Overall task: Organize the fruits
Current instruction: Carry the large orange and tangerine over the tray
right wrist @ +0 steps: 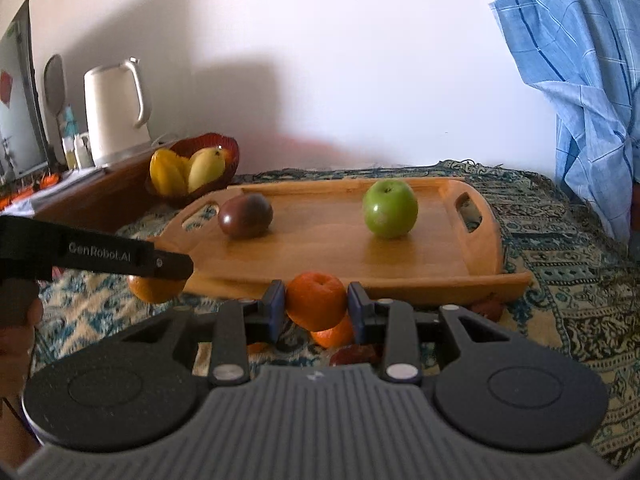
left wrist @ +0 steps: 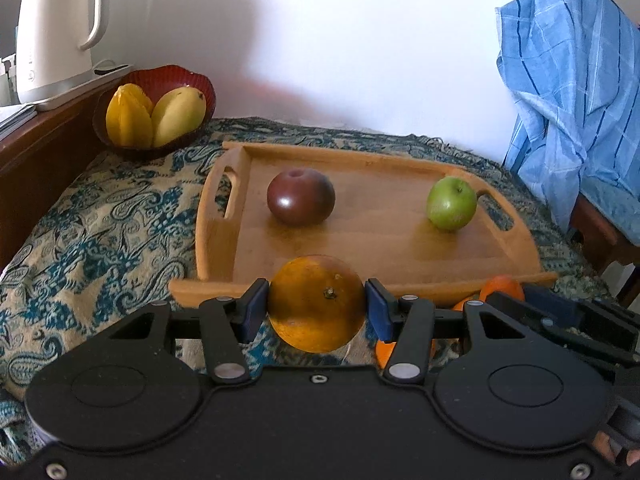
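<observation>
fruit under right gripper (right wrist: 316, 306) mostly hidden, perhaps plums.

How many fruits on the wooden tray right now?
2: a dark red apple at the tray's left and a green apple at its right, near the handle. The oranges in both grippers are held short of the near rim.

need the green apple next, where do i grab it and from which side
Grip the green apple across its widest middle, coming from the near edge of the tray. It stands upright, stem up, with bare tray on both sides, so the fingers fit either side.
</observation>
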